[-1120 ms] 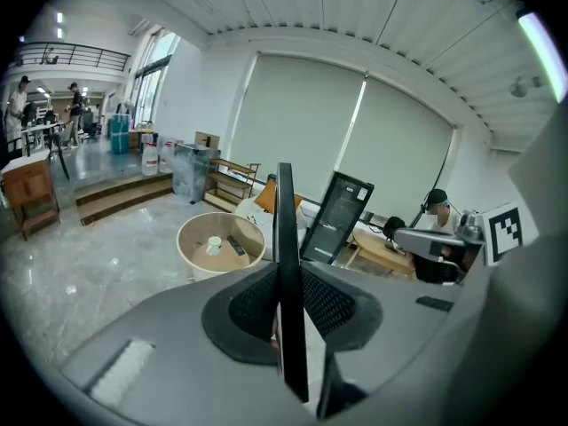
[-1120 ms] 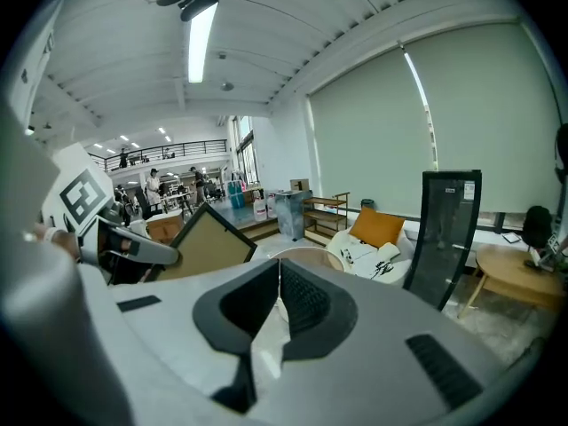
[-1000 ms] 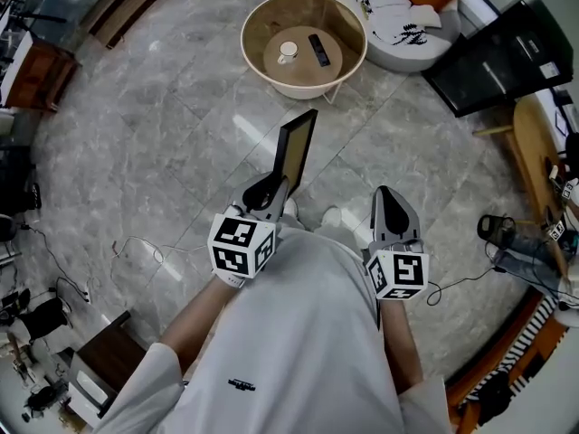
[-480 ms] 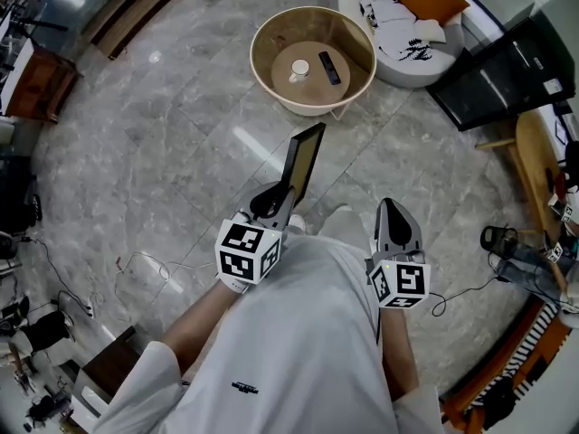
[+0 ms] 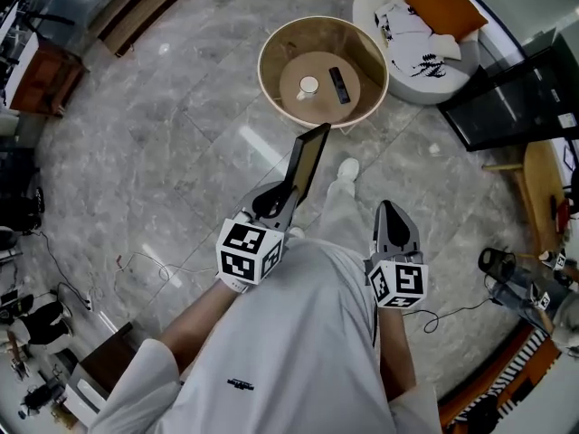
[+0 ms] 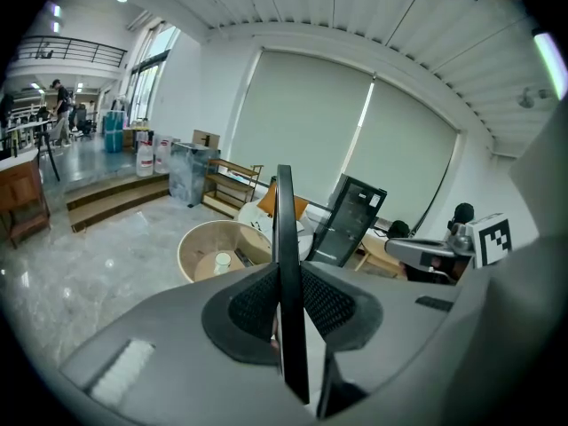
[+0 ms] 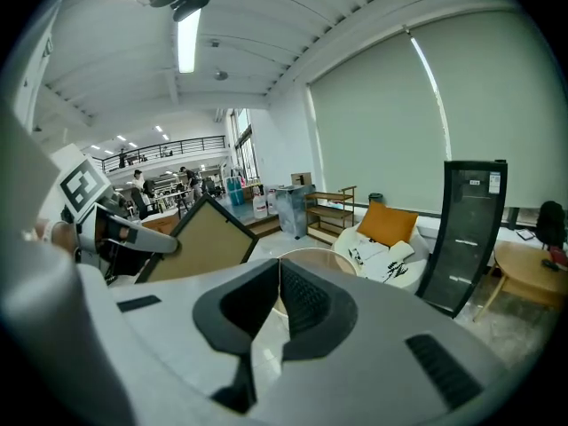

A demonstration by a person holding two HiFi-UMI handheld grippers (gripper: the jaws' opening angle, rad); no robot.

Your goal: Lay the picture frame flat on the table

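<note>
The picture frame (image 5: pixel 307 159) has a black rim and a tan back; it is carried in the air, standing on edge. My left gripper (image 5: pixel 276 197) is shut on its lower end. In the left gripper view the frame (image 6: pixel 286 256) shows edge-on, pinched between the two pads. My right gripper (image 5: pixel 393 210) is held level beside it, shut, nothing in it; its pads (image 7: pixel 297 295) meet at the tips. From the right gripper view the frame's tan back (image 7: pixel 206 240) is at the left. The round table (image 5: pixel 271 81) lies ahead.
On the table's wooden top stand a white cup (image 5: pixel 308 85) and a dark remote (image 5: pixel 339 85). A white armchair (image 5: pixel 412 23) with an orange cushion is beyond it, a black cabinet (image 5: pixel 520 98) at the right. Cables (image 5: pixel 136 253) trail over the marble floor at the left.
The person has stepped toward the round table, which now sits closer in the head view. Both grippers keep their pose, and the frame stays held in the left one.
</note>
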